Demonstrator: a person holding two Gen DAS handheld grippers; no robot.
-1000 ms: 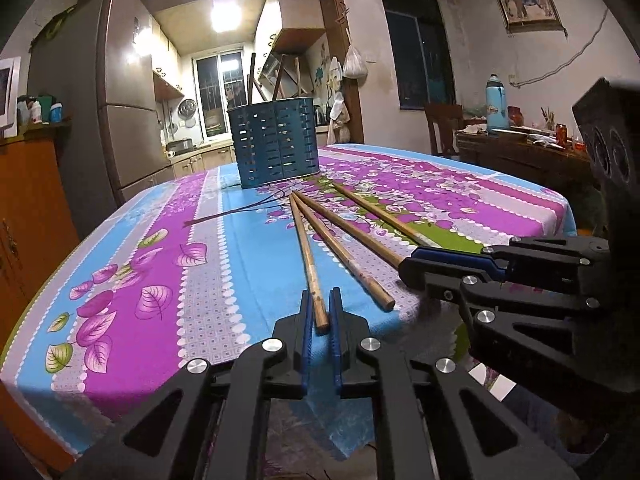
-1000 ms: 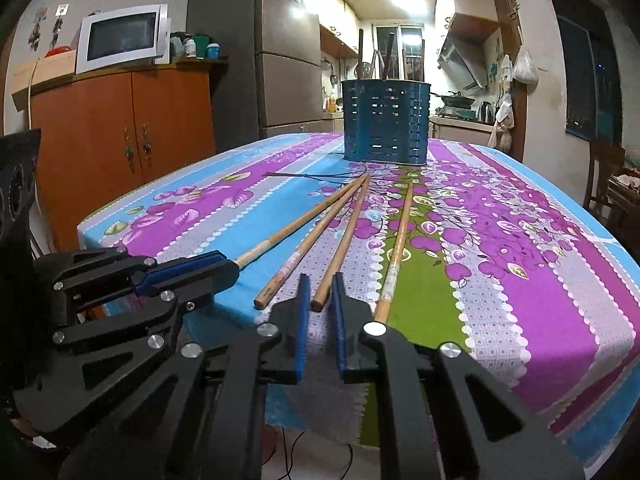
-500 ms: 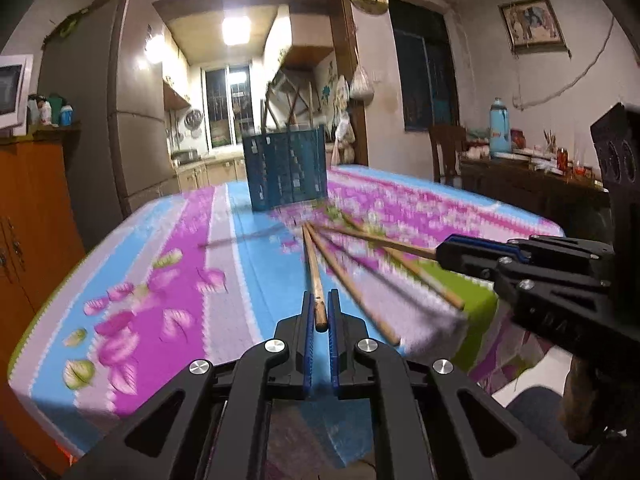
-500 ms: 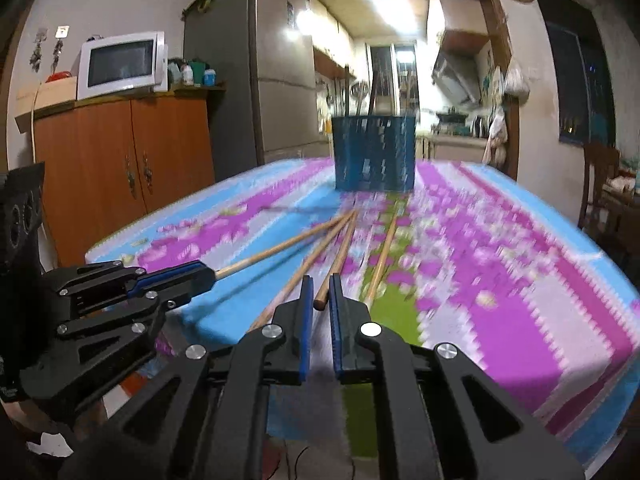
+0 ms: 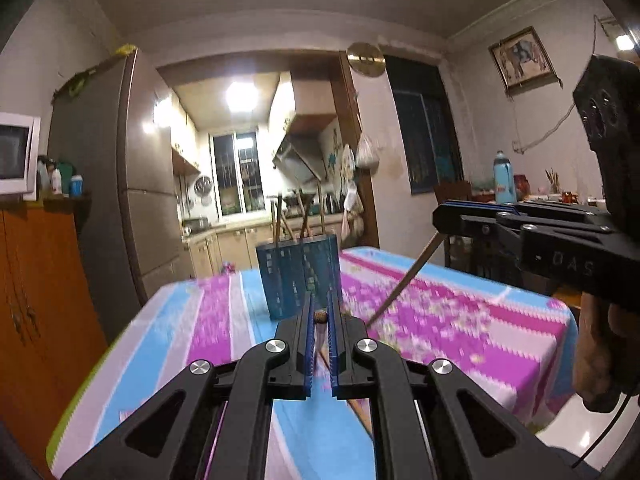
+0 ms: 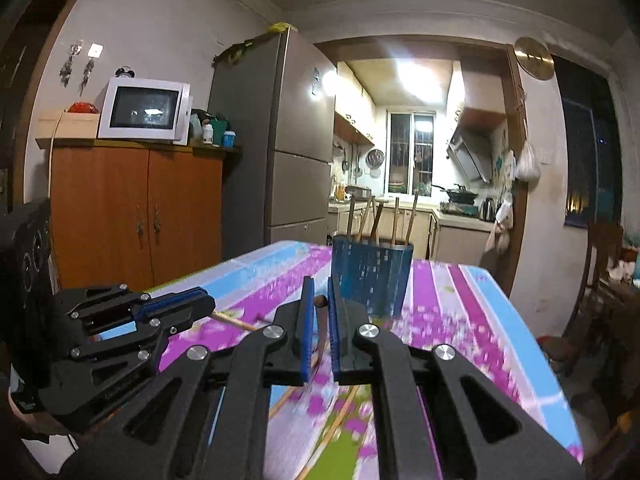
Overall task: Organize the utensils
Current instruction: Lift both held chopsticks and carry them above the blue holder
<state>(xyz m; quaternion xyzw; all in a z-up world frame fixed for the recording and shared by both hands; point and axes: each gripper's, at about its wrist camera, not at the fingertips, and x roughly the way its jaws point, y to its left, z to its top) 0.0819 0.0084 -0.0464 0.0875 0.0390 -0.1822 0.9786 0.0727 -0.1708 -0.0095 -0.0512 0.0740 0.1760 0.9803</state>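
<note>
My left gripper [image 5: 320, 297] is shut on the near end of a wooden chopstick [image 5: 320, 316], which slopes down toward the flowered tablecloth [image 5: 200, 320]. My right gripper [image 6: 319, 285] is shut on the end of another chopstick [image 6: 320, 301]. In the left wrist view that right gripper [image 5: 442, 216] sits high at the right, its chopstick [image 5: 404, 284] slanting down. In the right wrist view the left gripper [image 6: 206, 305] is at the left with its chopstick [image 6: 236, 323]. The blue slotted holder [image 5: 300, 280] [image 6: 372, 276] stands further back on the table and holds several upright chopsticks.
Two more chopsticks [image 6: 336, 428] lie on the cloth below my right gripper. An orange cabinet [image 6: 136, 216] with a microwave [image 6: 144, 110] and a tall fridge [image 6: 280, 140] stand left of the table. A cluttered side table [image 5: 560, 200] is at the right.
Both grippers have risen from table height, each lifting its chopstick by the near end. The holder now appears lower and straight ahead; two chopsticks stay on the cloth.
</note>
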